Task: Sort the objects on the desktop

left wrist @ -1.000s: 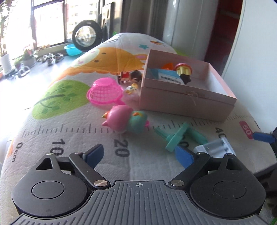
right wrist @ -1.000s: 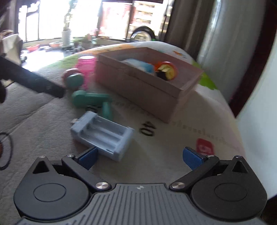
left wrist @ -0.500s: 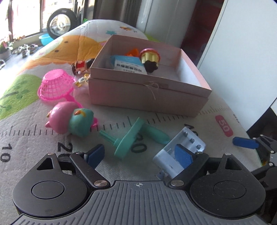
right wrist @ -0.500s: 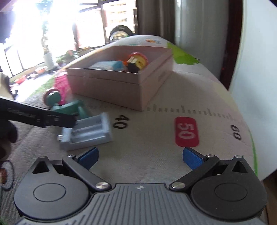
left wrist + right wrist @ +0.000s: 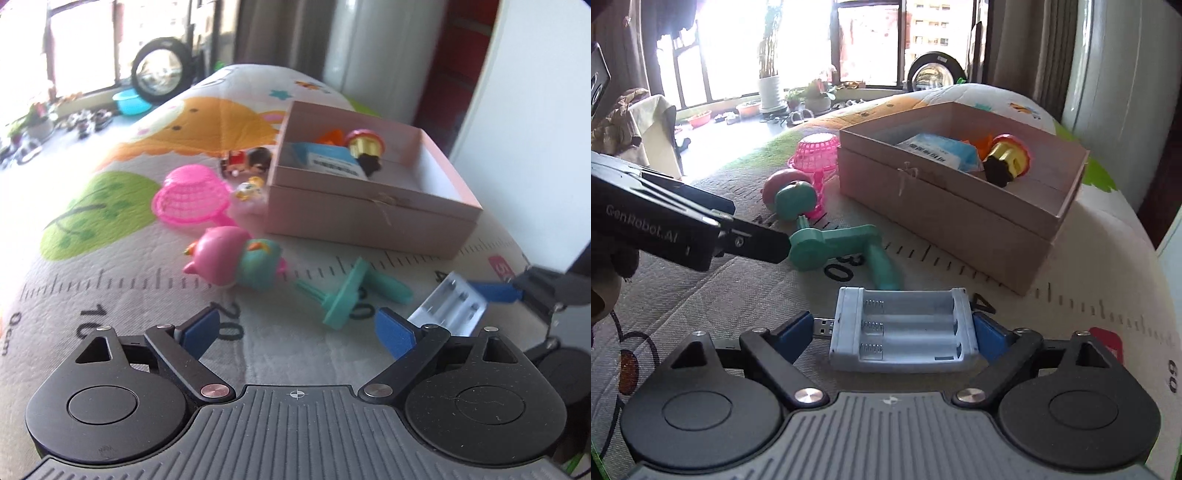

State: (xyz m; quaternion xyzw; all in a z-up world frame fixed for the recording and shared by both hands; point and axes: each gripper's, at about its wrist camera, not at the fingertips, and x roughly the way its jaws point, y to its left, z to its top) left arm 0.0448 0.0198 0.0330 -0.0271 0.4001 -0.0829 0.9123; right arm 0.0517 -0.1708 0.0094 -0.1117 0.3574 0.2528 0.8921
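While the right tongs (image 5: 892,332) are closing around the pale blue plastic battery charger (image 5: 903,328) with its three empty slots, that charger is lying flat on the printed ruler-marked desk mat (image 5: 1071,306), just in front of the open pink cardboard box (image 5: 945,218). The blue pad on one side is sitting against the charger's end wall, while the other is nearing the protruding USB plug (image 5: 823,327), so no firm grip is showing yet. Pressing on that thin plug could be tilting or skidding the charger sideways and bending the plug. The left tongs (image 5: 295,328) are hanging released and empty over the mat, near the teal plastic hand-crank toy (image 5: 351,291); crowding closer could be knocking it into the charger.
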